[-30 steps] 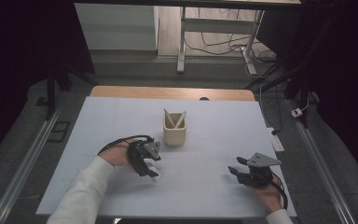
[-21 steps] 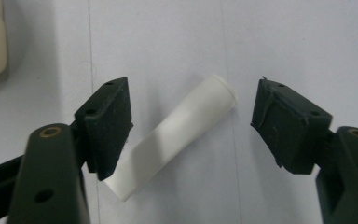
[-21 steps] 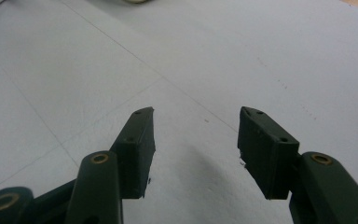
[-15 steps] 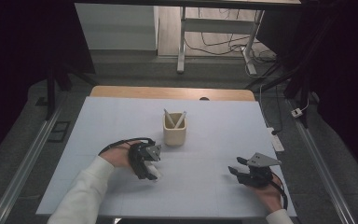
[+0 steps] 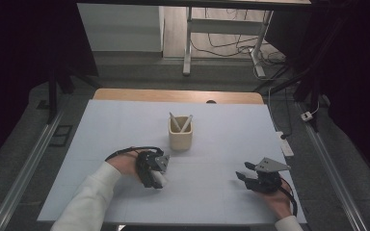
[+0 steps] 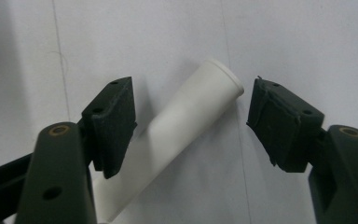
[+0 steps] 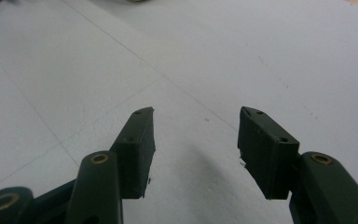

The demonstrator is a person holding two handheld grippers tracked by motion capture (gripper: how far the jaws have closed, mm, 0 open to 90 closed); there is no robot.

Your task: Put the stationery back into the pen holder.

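Note:
A white tube (image 6: 186,126) lies flat on the white table sheet (image 5: 125,130), slanting between the jaws of my left gripper (image 6: 186,100). The jaws have just been closing. The left pad (image 6: 114,123) sits at the tube's side and the right pad (image 6: 279,123) stands clear of its flared end, so the gripper is open. From above, my left gripper (image 5: 155,180) points down over the tube (image 5: 159,182), in front of a beige cup (image 5: 180,137) holding two white tubes (image 5: 187,123). My right gripper (image 5: 244,174) rests low at the right, open with nothing between its fingers (image 7: 142,149).
The wooden table edge (image 5: 173,95) shows at the far side of the sheet. Metal rails (image 5: 24,178) run along both sides of the table. A white frame (image 5: 188,43) and cables (image 5: 270,57) stand on the floor beyond.
The left hand has shifted slightly over the lying tube. The right hand and the cup have kept still.

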